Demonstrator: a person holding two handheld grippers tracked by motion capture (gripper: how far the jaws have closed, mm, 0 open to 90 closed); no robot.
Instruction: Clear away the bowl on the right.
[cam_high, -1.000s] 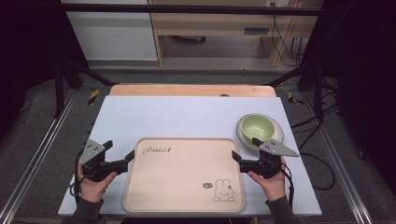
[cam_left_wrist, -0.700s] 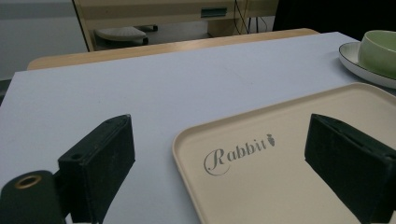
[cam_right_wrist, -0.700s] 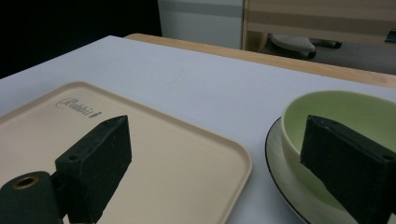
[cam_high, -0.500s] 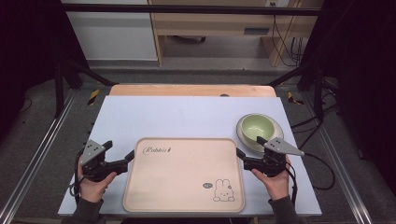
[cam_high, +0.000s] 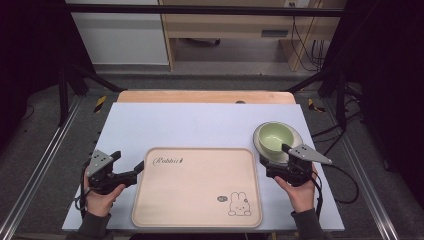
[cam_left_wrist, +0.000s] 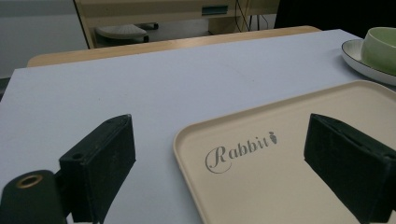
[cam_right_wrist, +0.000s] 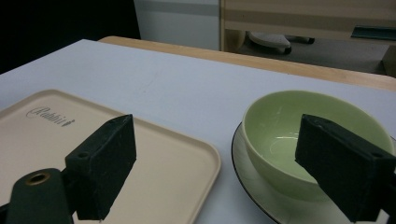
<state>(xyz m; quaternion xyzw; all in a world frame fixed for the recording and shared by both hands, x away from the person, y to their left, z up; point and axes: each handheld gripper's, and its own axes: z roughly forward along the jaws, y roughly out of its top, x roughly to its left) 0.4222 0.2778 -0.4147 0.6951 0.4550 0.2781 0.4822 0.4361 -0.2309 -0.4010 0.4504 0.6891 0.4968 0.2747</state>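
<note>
Green bowl (cam_high: 275, 136) sitting upright and empty on a pale plate (cam_high: 296, 138) with a dark rim, at the right side of the white desk (cam_high: 200, 125), just beyond the right gripper (cam_high: 274, 169). Right gripper held low in a hand (cam_high: 300, 192) at the plate's near edge, fingers (cam_right_wrist: 105, 163) spread wide and pinching nothing; in the right gripper view, one finger over the desk by the tray corner, the other in front of the bowl's side, contact with the plate not clear enough to tell.

Beige tray (cam_high: 197, 186) lying flat at the near middle of the desk, just left of the plate, with "Rabbit" lettering (cam_left_wrist: 240, 150) at its far left corner and a small rabbit drawing (cam_high: 239, 205) at its near right corner. Nothing resting on its surface.

Left gripper (cam_high: 131, 174) held in the other hand (cam_high: 97, 202) at the tray's left edge, fingers (cam_left_wrist: 100, 163) spread apart; in the left gripper view, one finger above the bare desk, the other above the tray, the tray rim between them. No clear contact with the tray.

Wooden strip (cam_high: 205, 96) along the desk's far edge, dark floor and a pale cabinet (cam_high: 120, 32) beyond.
</note>
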